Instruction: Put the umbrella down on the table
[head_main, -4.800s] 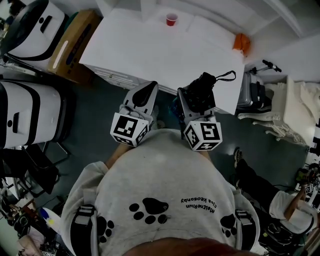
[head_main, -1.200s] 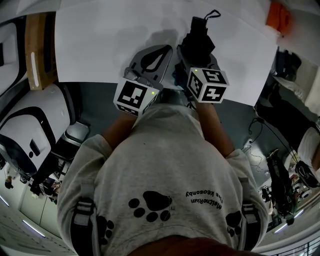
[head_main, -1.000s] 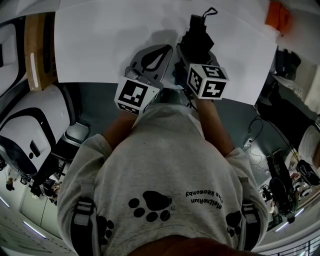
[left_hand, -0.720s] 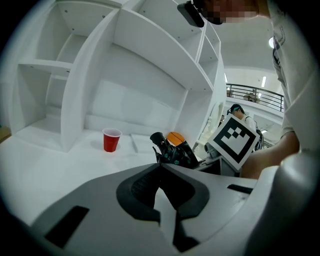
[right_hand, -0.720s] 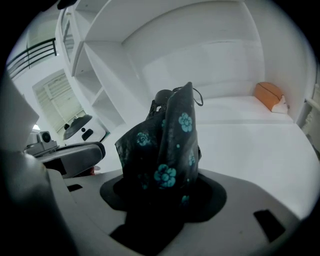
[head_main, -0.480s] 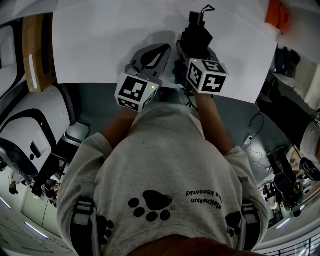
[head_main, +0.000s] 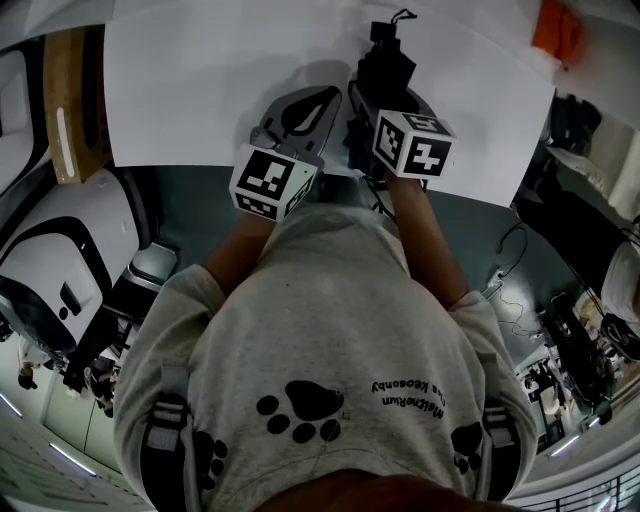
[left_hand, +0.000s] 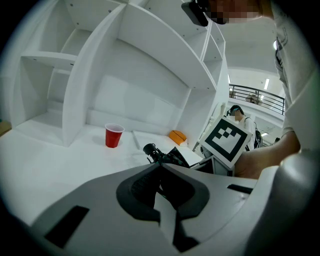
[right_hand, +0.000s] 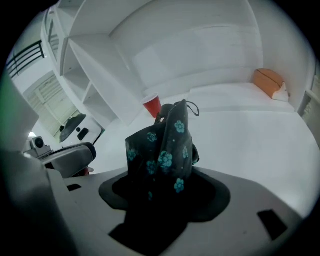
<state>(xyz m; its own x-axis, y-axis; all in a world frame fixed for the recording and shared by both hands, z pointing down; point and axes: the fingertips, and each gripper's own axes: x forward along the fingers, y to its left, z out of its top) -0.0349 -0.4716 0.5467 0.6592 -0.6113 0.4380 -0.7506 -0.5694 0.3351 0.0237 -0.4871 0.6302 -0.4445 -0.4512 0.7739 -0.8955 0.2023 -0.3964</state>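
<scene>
The folded black umbrella (head_main: 386, 70) with teal flowers lies out from my right gripper (head_main: 384, 100) over the white table (head_main: 200, 90), strap end farthest from me. In the right gripper view the umbrella (right_hand: 165, 145) fills the gap of the right gripper (right_hand: 162, 200); the jaws are opening and the fabric is still between them. My left gripper (head_main: 303, 108) hovers just left of it at the table's near edge. In the left gripper view the left gripper (left_hand: 162, 202) looks shut and empty, and the umbrella's handle end (left_hand: 152, 150) shows beyond it.
A red cup (left_hand: 114, 135) stands at the back of the table near white shelving (left_hand: 95, 75). An orange object (head_main: 556, 28) lies at the far right corner. A cardboard box (head_main: 65, 110) and black-and-white machines (head_main: 60, 260) are on the floor to the left.
Since several seconds ago I have come up close over the table. In the last second the umbrella's far end crept slightly farther over the table; the left gripper hardly moved.
</scene>
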